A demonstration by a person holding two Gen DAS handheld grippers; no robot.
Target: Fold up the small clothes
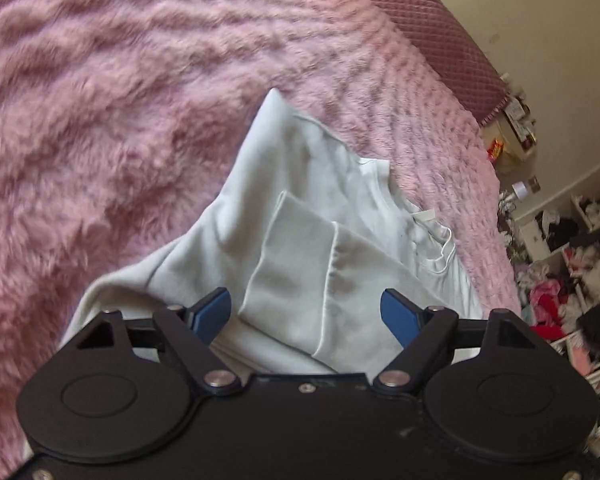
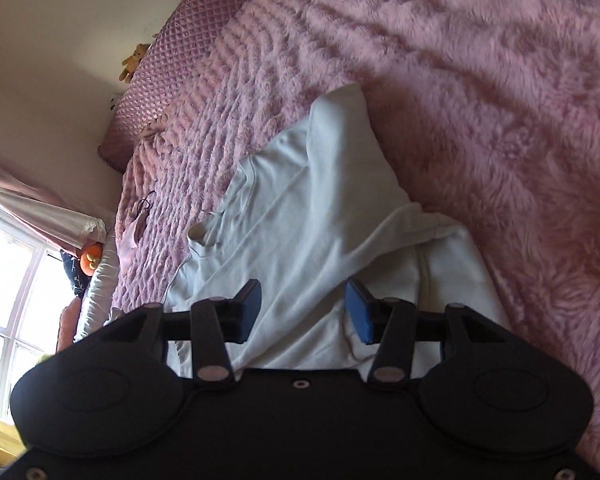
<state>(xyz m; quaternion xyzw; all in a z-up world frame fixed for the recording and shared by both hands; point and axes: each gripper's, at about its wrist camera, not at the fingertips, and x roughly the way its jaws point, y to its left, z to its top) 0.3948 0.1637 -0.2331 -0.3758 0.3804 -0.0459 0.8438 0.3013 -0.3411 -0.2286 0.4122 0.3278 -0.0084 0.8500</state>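
Note:
A small pale white garment [image 1: 300, 216] lies partly folded on the fluffy pink blanket [image 1: 120, 120], with a sleeve doubled over its middle and the neckline toward the right. My left gripper [image 1: 306, 312] hovers over its near part, blue pads wide apart, open, with the folded sleeve lying between them unpinched. In the right wrist view the same garment [image 2: 312, 200] stretches away from me, one corner pointing up the bed. My right gripper [image 2: 305, 306] is low over the near cloth, jaws partly apart and open, fabric lying flat under the gap.
A quilted mauve headboard [image 1: 440, 28] stands at the bed's far end. Cluttered white shelves [image 1: 572, 248] stand beside the bed. A pink item with a dark strap [image 2: 138, 220] lies near the bed's left edge, by a bright window [image 2: 8, 280].

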